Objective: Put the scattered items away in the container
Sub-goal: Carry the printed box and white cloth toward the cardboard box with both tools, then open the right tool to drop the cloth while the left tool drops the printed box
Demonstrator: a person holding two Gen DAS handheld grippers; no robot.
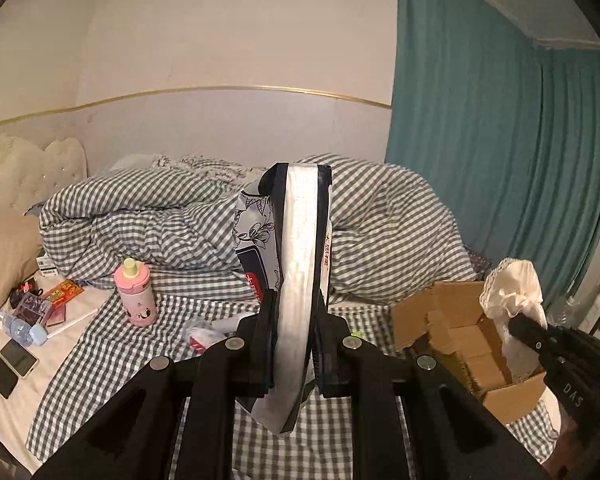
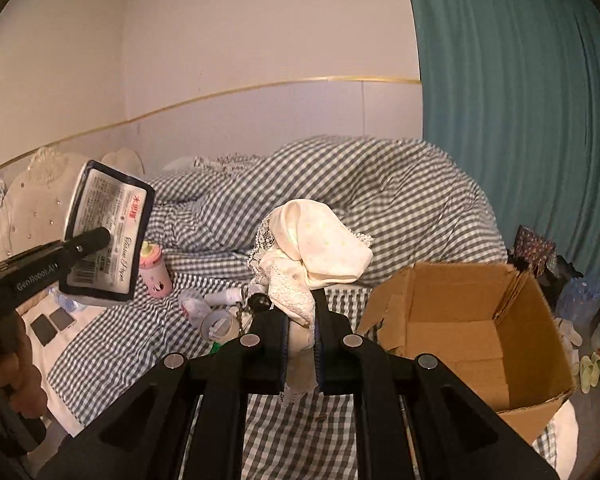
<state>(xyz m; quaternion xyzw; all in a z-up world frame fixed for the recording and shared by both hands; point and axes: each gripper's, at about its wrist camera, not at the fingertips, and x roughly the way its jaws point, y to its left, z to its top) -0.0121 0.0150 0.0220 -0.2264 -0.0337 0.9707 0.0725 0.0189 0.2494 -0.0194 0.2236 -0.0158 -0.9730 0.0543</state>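
Left claw clamps a tissue pack edge-on, long axis running up and away over the gingham bed, its printed label showing only from the right wrist, while the right claw grips bunched cream lace cloth just left of the open cardboard box.

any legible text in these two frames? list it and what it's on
"DAS": side of the right tongs.
"GenRobot.AI": side of the left tongs.
"Classic Paper", roughly: script on the tissue pack the left tongs hold.
Pack's fine print, red logo, barcode digits: too small to read.
Red packet on the bed: blurred.
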